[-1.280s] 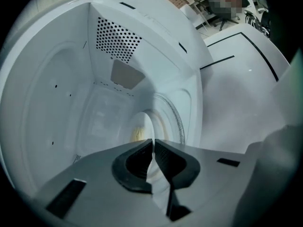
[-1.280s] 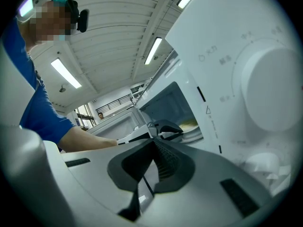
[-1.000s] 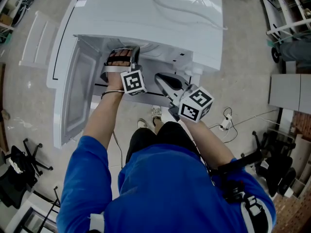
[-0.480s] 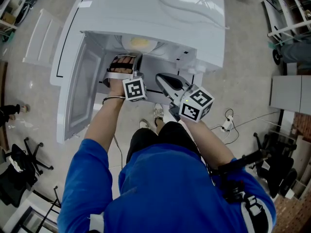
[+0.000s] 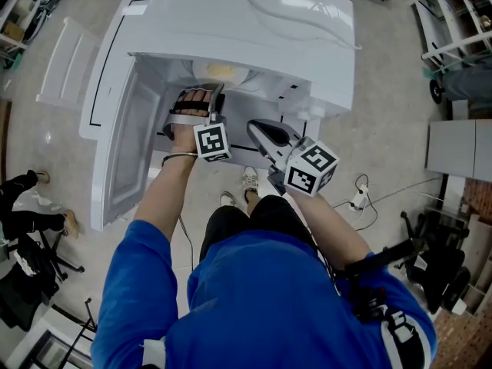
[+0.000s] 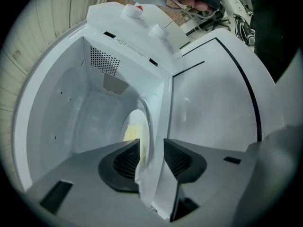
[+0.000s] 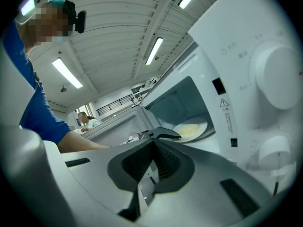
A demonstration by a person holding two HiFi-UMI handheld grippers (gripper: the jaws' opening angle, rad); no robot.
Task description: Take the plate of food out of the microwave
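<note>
Opening just now without clamping anything, left hand-held gripper (image 6: 151, 144) faces the plate (image 6: 134, 126) at 12 o'clock; right hand-held gripper (image 7: 154, 149) is closed.

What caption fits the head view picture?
Going for the plate inside the open microwave: left tool, jaws just opened and empty, at its mouth; right tool shut outside.

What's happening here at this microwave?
A person in a blue top stands at a white microwave whose door hangs open, working a gripper in each hand. The plate of yellow food sits inside, not yet gripped. The left gripper is at the opening; its fingers have just been opening and stand apart, lined up with the plate's edge without pressing it. The right gripper waits outside by the control panel, fingers shut on nothing.
</note>
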